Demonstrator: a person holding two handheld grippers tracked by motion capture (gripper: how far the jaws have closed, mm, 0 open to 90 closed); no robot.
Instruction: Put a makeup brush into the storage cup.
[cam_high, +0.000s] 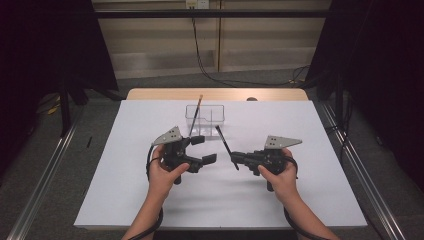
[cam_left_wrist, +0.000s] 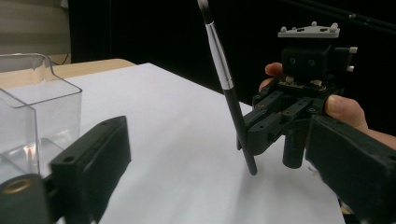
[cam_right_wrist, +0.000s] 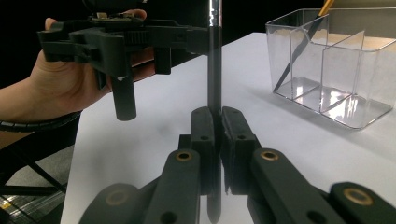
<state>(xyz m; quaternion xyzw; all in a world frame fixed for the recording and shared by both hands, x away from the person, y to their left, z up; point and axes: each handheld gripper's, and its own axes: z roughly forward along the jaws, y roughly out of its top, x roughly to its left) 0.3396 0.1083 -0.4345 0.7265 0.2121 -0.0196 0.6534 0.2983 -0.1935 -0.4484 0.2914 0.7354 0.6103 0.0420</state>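
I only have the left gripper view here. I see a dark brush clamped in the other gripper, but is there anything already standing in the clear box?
Observer: Yes. In the right gripper view a thin brush with an orange end leans in one compartment of the clear organizer.
Operator: Which compartment?
Observer: In the high view it leans out of the organizer's left side.
Operator: How firm is the right gripper's hold?
Observer: The right gripper has its jaws shut tight on the black brush handle.
Operator: And my own jaws?
Observer: The left gripper stands open in the high view, nothing between its jaws.
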